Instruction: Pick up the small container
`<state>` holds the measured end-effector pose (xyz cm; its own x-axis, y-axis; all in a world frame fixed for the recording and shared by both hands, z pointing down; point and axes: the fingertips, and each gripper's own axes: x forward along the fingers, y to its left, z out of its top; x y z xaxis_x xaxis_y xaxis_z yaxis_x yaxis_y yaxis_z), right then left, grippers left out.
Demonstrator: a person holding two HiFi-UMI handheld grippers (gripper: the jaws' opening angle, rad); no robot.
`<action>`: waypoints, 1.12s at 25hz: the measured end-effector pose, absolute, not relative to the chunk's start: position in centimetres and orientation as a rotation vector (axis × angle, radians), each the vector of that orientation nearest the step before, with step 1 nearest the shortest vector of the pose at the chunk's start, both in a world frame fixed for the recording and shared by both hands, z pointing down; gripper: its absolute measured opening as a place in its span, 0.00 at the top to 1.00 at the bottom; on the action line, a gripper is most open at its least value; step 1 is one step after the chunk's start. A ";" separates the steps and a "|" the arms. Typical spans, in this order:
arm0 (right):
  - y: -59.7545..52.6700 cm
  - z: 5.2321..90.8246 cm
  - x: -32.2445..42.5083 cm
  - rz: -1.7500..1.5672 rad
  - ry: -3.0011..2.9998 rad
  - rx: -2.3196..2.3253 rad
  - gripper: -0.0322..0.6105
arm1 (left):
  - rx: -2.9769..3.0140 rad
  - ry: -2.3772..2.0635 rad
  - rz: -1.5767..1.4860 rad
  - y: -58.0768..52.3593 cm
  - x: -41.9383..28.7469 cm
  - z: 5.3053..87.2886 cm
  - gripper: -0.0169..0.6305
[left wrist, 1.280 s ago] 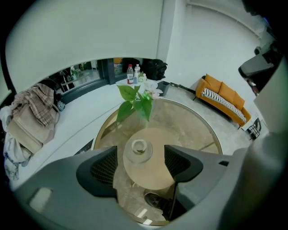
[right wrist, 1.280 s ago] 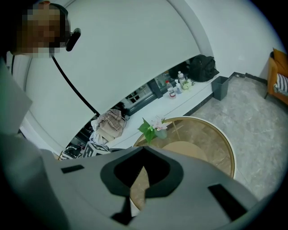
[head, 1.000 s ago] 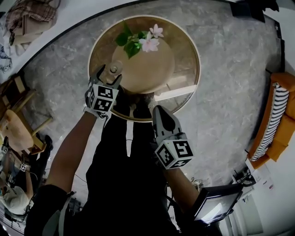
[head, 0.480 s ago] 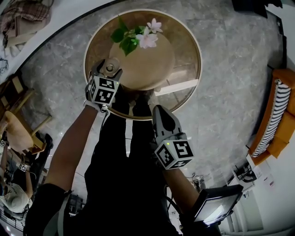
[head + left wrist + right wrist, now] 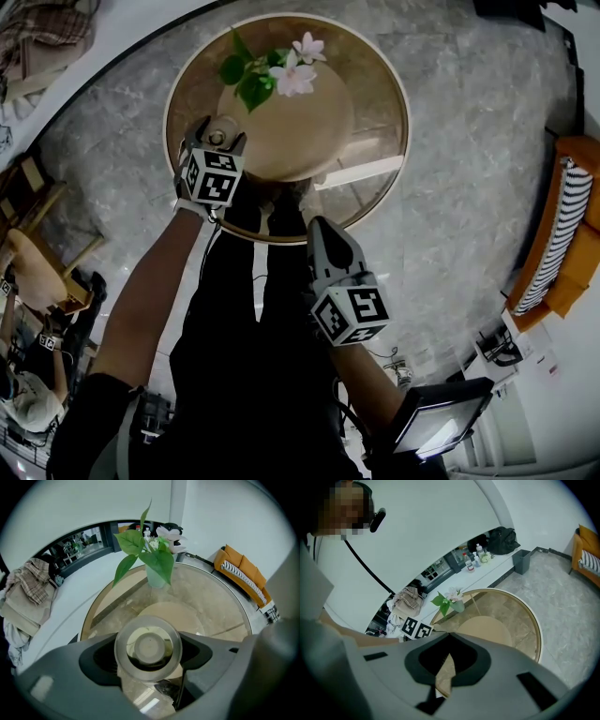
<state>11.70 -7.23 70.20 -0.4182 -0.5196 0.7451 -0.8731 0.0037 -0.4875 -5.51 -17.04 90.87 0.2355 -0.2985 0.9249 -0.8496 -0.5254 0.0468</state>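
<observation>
The small container (image 5: 148,648), a clear round jar with a pale lid, sits between the jaws of my left gripper (image 5: 149,654), which is shut on it. In the head view the small container (image 5: 219,137) shows just past the left gripper (image 5: 216,145), over the near left part of the round glass table (image 5: 394,150). Whether it touches the tabletop I cannot tell. My right gripper (image 5: 322,232) hangs shut and empty at the table's near edge. In the right gripper view the right gripper (image 5: 449,637) has its jaws closed tip to tip.
A vase of pink flowers and green leaves (image 5: 272,73) stands at the table's far side, beyond the container (image 5: 157,571). An orange sofa (image 5: 561,234) is at the right, a wooden chair (image 5: 33,258) at the left, and a screen (image 5: 436,417) near my feet.
My left gripper, holding the container, has shifted a little up and to the left over the table. The right gripper has barely moved.
</observation>
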 end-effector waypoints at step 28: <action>-5.7 72.8 12.0 1.424 -1.874 1.363 0.96 | 2.043 -1.194 1.104 -18.3 -4.8 91.9 0.46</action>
<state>12.04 -5.73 72.83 -0.4322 -0.4462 0.7837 -0.8746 -0.0044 -0.4848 -4.77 -18.34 91.94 0.2776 -0.4527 0.8474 -0.8803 -0.4732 0.0356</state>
